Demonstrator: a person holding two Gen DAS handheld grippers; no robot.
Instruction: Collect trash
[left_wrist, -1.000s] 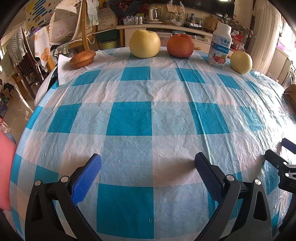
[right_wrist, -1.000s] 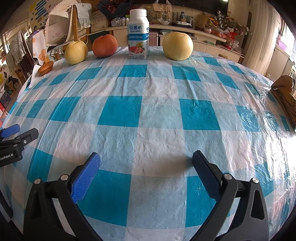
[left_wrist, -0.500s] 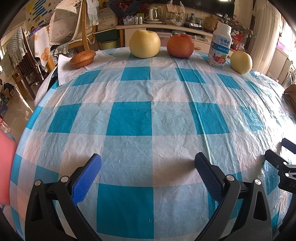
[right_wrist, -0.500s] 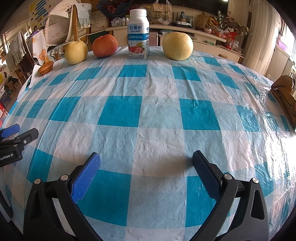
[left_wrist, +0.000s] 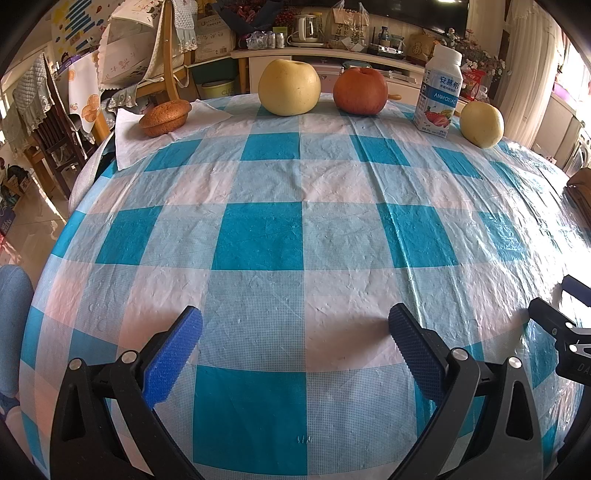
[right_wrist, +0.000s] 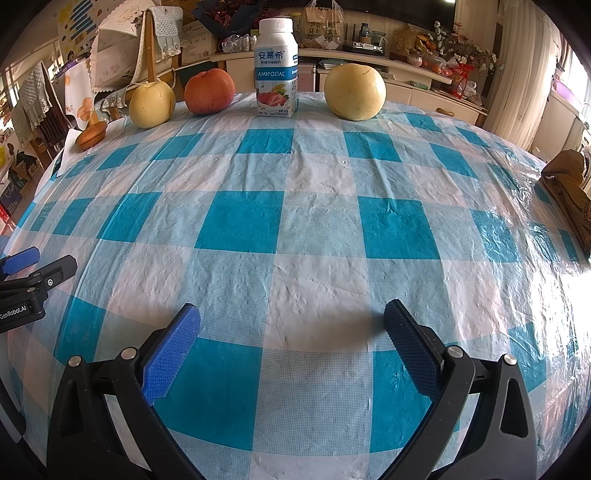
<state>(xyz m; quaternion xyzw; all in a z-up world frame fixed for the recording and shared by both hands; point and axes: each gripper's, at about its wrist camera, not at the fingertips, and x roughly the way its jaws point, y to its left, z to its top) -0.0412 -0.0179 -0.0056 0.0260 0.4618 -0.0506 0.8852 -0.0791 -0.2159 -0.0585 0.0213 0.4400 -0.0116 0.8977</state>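
Note:
Along the far edge of the blue-and-white checked tablecloth (left_wrist: 258, 236) stand a white yogurt bottle (left_wrist: 439, 98) (right_wrist: 276, 70), a large yellow pear (left_wrist: 289, 86) (right_wrist: 152, 104), a red apple (left_wrist: 361, 90) (right_wrist: 209, 91) and a second yellow pear (left_wrist: 482, 124) (right_wrist: 355, 91). A brown muffin (left_wrist: 165, 115) (right_wrist: 91, 135) lies on a white napkin (left_wrist: 129, 144) at the far left. My left gripper (left_wrist: 295, 334) and my right gripper (right_wrist: 291, 330) hover open over the near part of the table, both empty and far from every object.
A brown folded bag (right_wrist: 569, 188) lies at the table's right edge. A wooden chair (left_wrist: 162, 77) draped with cloths stands behind the far left side, and a cluttered counter (left_wrist: 332, 55) runs along the back wall. A denim-clad leg (left_wrist: 13, 332) shows at the left edge.

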